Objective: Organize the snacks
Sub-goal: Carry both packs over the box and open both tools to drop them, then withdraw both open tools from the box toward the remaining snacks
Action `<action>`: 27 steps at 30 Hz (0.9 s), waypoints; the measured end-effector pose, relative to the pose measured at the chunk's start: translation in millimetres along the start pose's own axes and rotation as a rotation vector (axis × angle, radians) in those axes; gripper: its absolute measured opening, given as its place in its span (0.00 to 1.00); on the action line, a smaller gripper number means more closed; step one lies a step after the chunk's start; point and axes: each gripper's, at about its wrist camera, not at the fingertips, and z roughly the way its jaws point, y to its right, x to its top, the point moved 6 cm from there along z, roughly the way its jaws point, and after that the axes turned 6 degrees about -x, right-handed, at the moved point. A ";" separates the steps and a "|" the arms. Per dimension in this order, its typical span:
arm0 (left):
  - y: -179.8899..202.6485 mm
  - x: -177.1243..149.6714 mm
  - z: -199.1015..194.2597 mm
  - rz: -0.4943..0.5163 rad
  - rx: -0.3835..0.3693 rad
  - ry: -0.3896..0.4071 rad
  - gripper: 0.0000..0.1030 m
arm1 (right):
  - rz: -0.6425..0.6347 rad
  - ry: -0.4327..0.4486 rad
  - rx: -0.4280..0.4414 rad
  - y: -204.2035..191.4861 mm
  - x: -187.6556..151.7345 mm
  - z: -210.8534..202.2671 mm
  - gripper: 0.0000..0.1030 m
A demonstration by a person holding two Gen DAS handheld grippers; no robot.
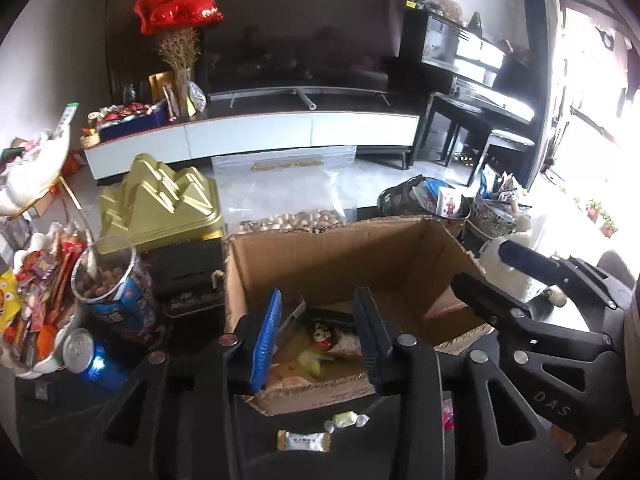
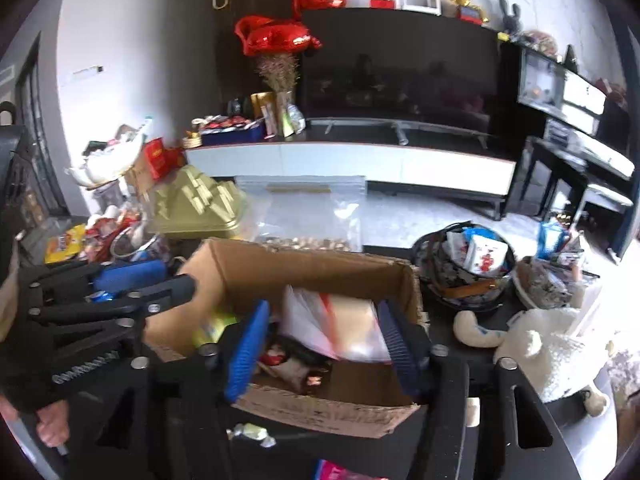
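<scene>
An open cardboard box (image 1: 340, 248) (image 2: 300, 264) stands on the dark table, with several snack packets lying inside. My left gripper (image 1: 318, 336) hangs over the box's near left part, open; only the packets on the box floor show through the gap. My right gripper (image 2: 324, 350) is open over the box's near right part. A blurred clear packet with an orange stripe (image 2: 332, 324) sits between its fingers, apart from the blue pad. Each gripper also shows in the other view: the right gripper (image 1: 486, 270) and the left gripper (image 2: 168, 276). A wrapped candy (image 1: 346, 420) (image 2: 252, 434) and a small bar (image 1: 304, 440) lie in front of the box.
Left of the box are a gold ridged container (image 1: 160, 200), a nut canister (image 1: 108, 280), a drink can (image 1: 80, 350) and a dish heaped with snacks (image 1: 36, 300). A zip bag of nuts (image 1: 288, 216) stands behind. To the right sit patterned bowls (image 2: 468, 264) and a plush sheep (image 2: 552, 352).
</scene>
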 end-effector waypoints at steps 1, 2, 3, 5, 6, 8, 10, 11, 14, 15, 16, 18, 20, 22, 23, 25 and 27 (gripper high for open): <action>0.8 -2.8 -3.8 0.005 0.010 0.007 0.39 | -0.010 0.002 -0.002 0.1 -1.2 -1.9 0.59; 2.3 -5.8 -8.2 0.013 0.017 0.013 0.39 | -0.020 0.004 -0.010 -0.9 -4.4 -6.5 0.59; 3.3 -8.8 -12.3 0.017 0.023 0.017 0.40 | -0.023 0.010 -0.009 -1.5 -6.6 -11.4 0.59; 5.9 -16.3 -24.3 0.022 0.037 0.036 0.43 | -0.029 0.026 -0.006 -2.3 -11.9 -21.6 0.68; 7.0 -17.9 -28.5 0.025 0.042 0.044 0.45 | -0.032 0.035 -0.011 -2.6 -14.3 -26.0 0.68; 11.1 -24.5 -39.4 0.039 0.073 0.062 0.49 | -0.039 0.050 -0.013 -3.1 -20.2 -34.5 0.69; 15.6 -30.8 -48.5 0.052 0.086 0.079 0.50 | -0.040 0.049 -0.006 -2.7 -27.5 -41.4 0.72; 18.2 -34.4 -53.8 0.056 0.088 0.087 0.52 | -0.038 0.052 0.001 -2.4 -32.8 -46.5 0.74; 24.8 -46.4 -63.9 0.053 0.088 0.103 0.57 | -0.037 0.055 0.000 -0.6 -44.2 -55.1 0.78; 26.9 -50.8 -66.6 0.053 0.090 0.109 0.58 | -0.035 0.056 0.000 0.7 -50.4 -58.9 0.78; 28.8 -54.9 -68.6 0.057 0.098 0.112 0.59 | -0.033 0.055 -0.002 2.0 -54.7 -61.2 0.79; 32.7 -63.2 -71.1 0.068 0.109 0.118 0.62 | -0.025 0.050 0.008 4.5 -64.3 -65.4 0.81; 37.6 -73.4 -72.4 0.071 0.109 0.114 0.62 | -0.023 0.044 0.013 6.1 -72.4 -67.4 0.82; 40.5 -82.8 -72.1 0.060 0.102 0.111 0.64 | -0.019 0.039 0.017 8.2 -80.9 -69.2 0.82; 41.7 -86.7 -71.0 0.060 0.104 0.108 0.64 | -0.015 0.037 0.017 9.2 -84.8 -69.5 0.84; 44.3 -95.7 -67.9 0.058 0.105 0.102 0.65 | -0.005 0.033 0.020 11.4 -93.8 -68.6 0.88; 46.1 -105.2 -62.2 0.046 0.098 0.082 0.65 | -0.007 0.017 0.031 10.9 -101.7 -64.9 0.88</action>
